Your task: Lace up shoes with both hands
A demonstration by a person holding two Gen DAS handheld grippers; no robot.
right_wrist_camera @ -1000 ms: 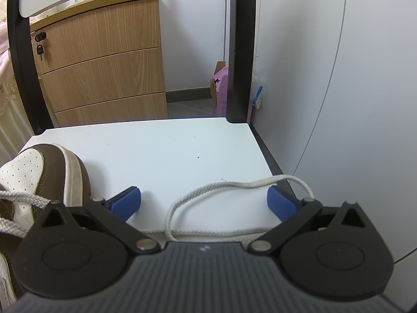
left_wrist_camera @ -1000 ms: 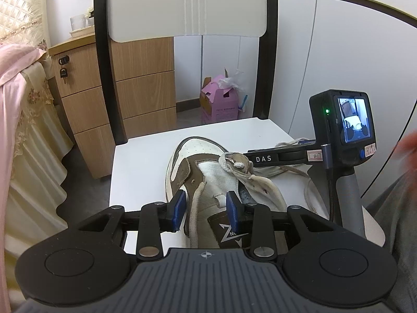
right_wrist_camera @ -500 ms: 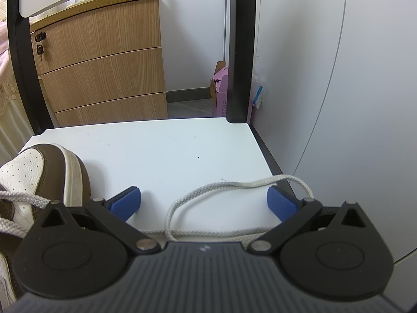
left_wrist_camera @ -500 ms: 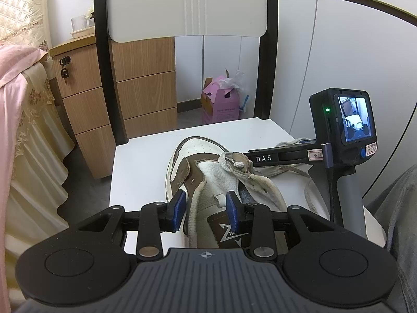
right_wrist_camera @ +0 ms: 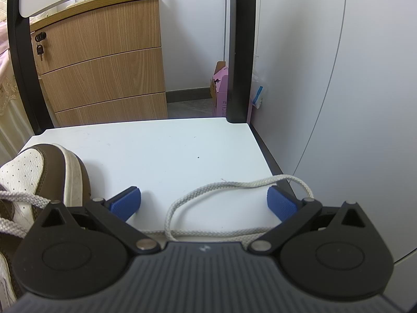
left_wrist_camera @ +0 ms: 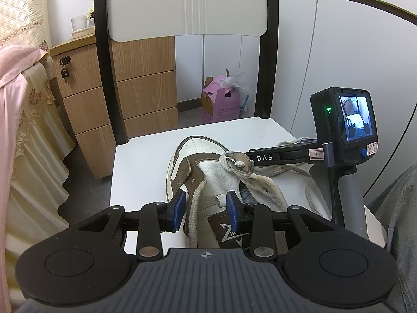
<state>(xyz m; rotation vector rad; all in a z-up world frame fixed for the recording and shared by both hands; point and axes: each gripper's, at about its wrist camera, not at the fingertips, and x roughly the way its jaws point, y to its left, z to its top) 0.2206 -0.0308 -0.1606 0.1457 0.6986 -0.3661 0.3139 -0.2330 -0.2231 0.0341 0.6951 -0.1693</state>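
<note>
The white chair seat (left_wrist_camera: pixel 146 161) carries everything, likely used as a raised bench so both tools can reach down at a slant. On it, toward its front, lies the brown and white shoe (left_wrist_camera: pixel 208 172), toe aimed at the chair back, which keeps the eyelet rows facing the person. Just right of the shoe on the seat, the right gripper (right_wrist_camera: pixel 203 203) hangs with its jaws wide apart and nothing between the pads; a loose loop of lace (right_wrist_camera: pixel 221 190) lies on the seat below them, seemingly ready to be picked up. At the shoe's tongue, the left gripper (left_wrist_camera: pixel 206 208) stands partly open, its pads astride the left lace strand (left_wrist_camera: pixel 194 216) without pressing it
</note>
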